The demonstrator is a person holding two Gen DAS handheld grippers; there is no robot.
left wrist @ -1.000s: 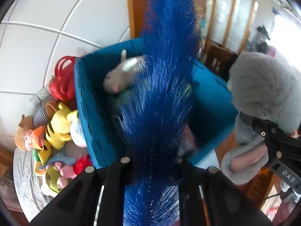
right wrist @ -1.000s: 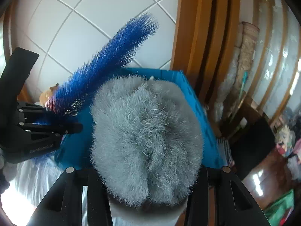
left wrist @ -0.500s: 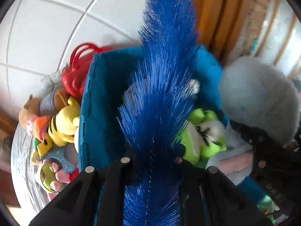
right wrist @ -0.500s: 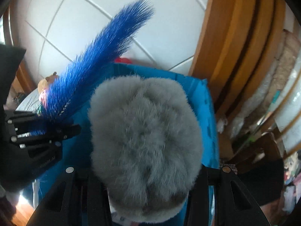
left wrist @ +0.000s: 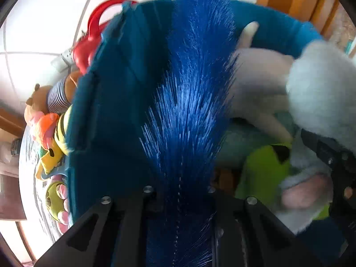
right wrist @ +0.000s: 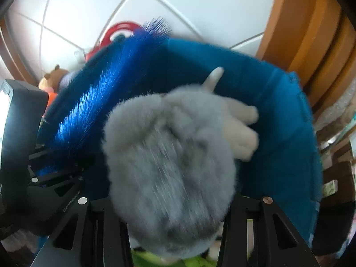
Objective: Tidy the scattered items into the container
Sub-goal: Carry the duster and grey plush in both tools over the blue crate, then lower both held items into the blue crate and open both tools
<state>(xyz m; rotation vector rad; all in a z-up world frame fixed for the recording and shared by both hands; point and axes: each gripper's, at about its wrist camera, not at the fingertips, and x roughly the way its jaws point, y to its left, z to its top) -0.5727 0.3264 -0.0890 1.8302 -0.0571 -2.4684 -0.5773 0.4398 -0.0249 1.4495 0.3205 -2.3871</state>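
My left gripper is shut on a blue bristly feather toy that sticks up over the open teal fabric bin. My right gripper is shut on a grey fluffy plush, held inside the bin. In the bin lie a white plush rabbit and a green plush. The grey plush also shows at the right of the left wrist view, and the feather toy at the left of the right wrist view.
Several toys lie left of the bin on the table: a red plastic basket, a striped bear plush, a yellow plush and a green-pink rattle. White tiled wall behind; wooden frame at right.
Both grippers have moved down and forward into the bin with their toys. The bin now fills both views and the rabbit sits closer.
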